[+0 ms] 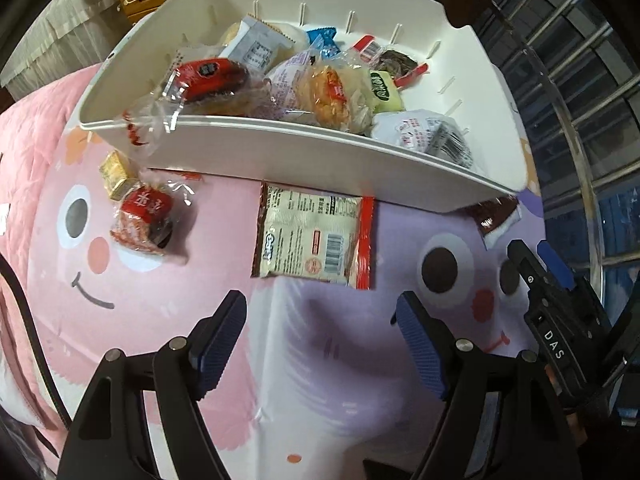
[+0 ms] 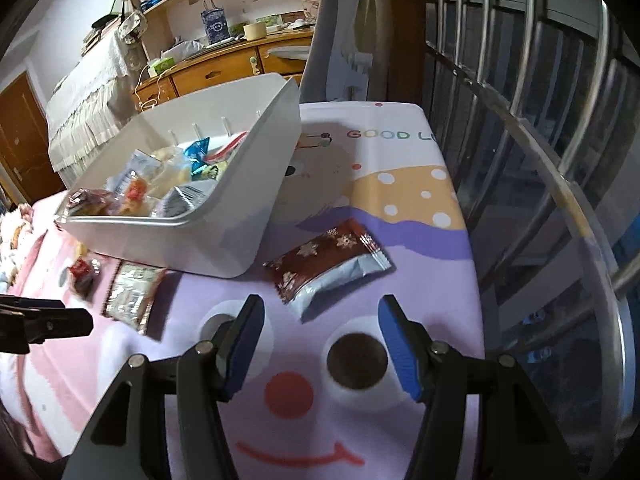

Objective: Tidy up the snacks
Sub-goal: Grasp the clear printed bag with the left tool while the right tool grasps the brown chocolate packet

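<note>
The step in hand looked like the collecting of the last loose snacks from the bedcover [image 1: 328, 360] into the white bin [image 1: 280, 152], which already held a heap of wrapped snacks. Both grippers were empty. The left gripper [image 1: 320, 340] pointed steeply down at the cover with its jaws wide apart and nothing between them. The right gripper [image 2: 320, 344] also had its jaws apart and held nothing.

In the left wrist view, the flat packet with a red edge [image 1: 316, 236] lay on the cover just in front of the near wall of the bin, straight beyond the left gripper. It was pale, thin, and showed a barcode and small print. Further to the left lay a small red snack in clear wrap [image 1: 144, 220], and touching it on the far side a small golden block [image 1: 114, 174].

In the right wrist view, the dark red packet with snowflakes [image 2: 328, 264] lay just beyond the right gripper, near the right corner of the bin. It looked puffed, with a silver underside.

As I judge it, the next move called for lowering each gripper over its packet. Because both packets were flat on soft cloth, one finger probably had to slide under an edge, or the jaws would pinch the cover too.
</note>
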The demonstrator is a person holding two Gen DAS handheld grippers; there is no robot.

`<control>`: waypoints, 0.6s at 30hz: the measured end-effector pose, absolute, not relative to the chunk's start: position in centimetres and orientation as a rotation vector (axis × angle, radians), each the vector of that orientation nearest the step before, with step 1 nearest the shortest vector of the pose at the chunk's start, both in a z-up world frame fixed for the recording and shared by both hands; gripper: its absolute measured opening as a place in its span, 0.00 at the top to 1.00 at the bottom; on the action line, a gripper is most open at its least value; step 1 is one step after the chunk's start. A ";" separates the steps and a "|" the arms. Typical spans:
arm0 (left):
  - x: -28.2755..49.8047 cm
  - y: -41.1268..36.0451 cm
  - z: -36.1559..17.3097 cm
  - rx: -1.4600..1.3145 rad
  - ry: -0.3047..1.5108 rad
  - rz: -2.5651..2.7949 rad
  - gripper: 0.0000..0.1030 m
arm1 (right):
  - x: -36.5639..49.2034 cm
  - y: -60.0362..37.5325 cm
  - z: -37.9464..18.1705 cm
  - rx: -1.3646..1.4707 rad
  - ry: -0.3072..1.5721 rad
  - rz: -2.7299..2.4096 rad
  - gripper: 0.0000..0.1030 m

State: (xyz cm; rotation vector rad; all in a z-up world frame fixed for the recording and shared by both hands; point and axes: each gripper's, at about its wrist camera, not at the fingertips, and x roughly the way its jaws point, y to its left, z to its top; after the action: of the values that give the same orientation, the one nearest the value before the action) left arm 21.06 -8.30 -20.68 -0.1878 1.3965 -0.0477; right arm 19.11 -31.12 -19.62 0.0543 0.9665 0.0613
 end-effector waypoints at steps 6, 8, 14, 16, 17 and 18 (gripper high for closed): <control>22.1 -8.2 -22.9 -0.214 1.397 -0.012 0.26 | 20.6 -30.5 -21.2 -0.001 0.928 0.068 0.42; 22.4 -8.2 -23.3 -0.216 1.397 -0.004 0.26 | 21.1 -30.5 -21.6 -0.005 0.920 0.064 0.42; 22.9 -8.2 -23.9 -0.200 1.395 0.009 0.26 | 22.7 -30.6 -22.3 -0.021 0.901 0.051 0.42; 23.2 -8.2 -24.2 -0.195 1.398 0.008 0.26 | 23.2 -30.8 -22.5 -0.018 0.907 0.047 0.42; 23.3 -8.2 -24.2 -0.192 1.395 0.010 0.26 | 23.5 -30.9 -22.6 -0.017 0.910 0.048 0.42; 23.5 -8.3 -24.3 -0.192 1.392 0.010 0.26 | 23.6 -31.0 -22.7 -0.016 0.911 0.051 0.42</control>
State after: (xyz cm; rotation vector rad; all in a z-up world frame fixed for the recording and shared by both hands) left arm 23.50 -8.26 -24.28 -0.1919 1.3924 0.0098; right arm 23.62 -30.96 -22.70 -0.0160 0.9114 0.0508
